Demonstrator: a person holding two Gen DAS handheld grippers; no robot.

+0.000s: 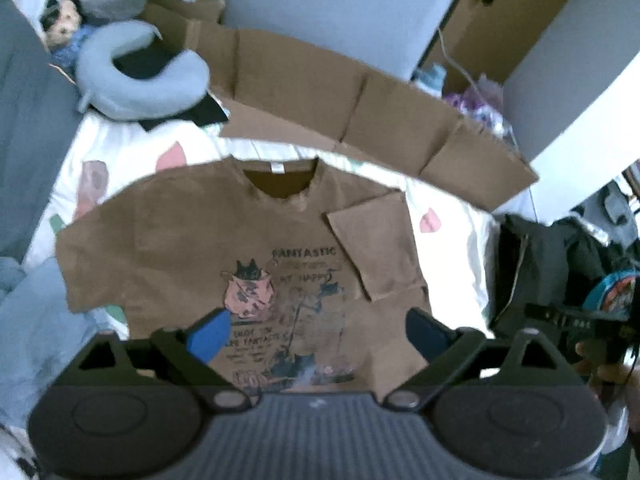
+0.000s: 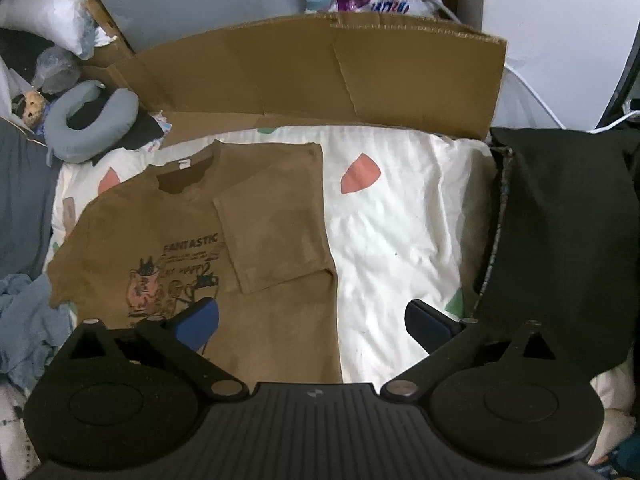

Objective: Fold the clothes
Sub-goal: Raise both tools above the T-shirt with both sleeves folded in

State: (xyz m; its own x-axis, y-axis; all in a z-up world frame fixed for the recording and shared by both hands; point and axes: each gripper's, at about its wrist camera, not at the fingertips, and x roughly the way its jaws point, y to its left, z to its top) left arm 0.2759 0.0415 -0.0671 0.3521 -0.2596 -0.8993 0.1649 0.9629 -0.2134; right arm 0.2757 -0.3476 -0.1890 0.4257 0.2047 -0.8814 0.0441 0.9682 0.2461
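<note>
Two grippers, both with fingers spread wide and nothing between them. The left gripper (image 1: 316, 330) hangs over the lower front of the brown T-shirt (image 1: 192, 240), with the printed picture directly between and ahead of its blue pads. The right gripper (image 2: 312, 320) straddles the shirt's right-hand folded edge: its left pad is over brown cloth, its right pad over bare white bedding (image 2: 400, 208).

The shirt lies flat, print side up, collar (image 1: 280, 182) away from both grippers and hem toward them, so its long axis runs straight ahead of the fingers. The right sleeve (image 2: 272, 236) and that side of the body are turned in over the chest, giving a straight edge there. The left sleeve (image 1: 92, 256) lies spread out flat, well clear to the left.

Judgement: the garment is part folded, one side in and one side out. The outstretched sleeve is nearer the left gripper.

Room for moving: open bedding lies to the right of the shirt. A cardboard sheet (image 2: 320, 76) stands just beyond the collar. A blue garment (image 2: 24, 320) crowds the left sleeve's outer edge, and dark fabric (image 2: 560, 240) bounds the bedding on the right. A grey neck pillow (image 1: 140, 72) sits well apart at the far left.
</note>
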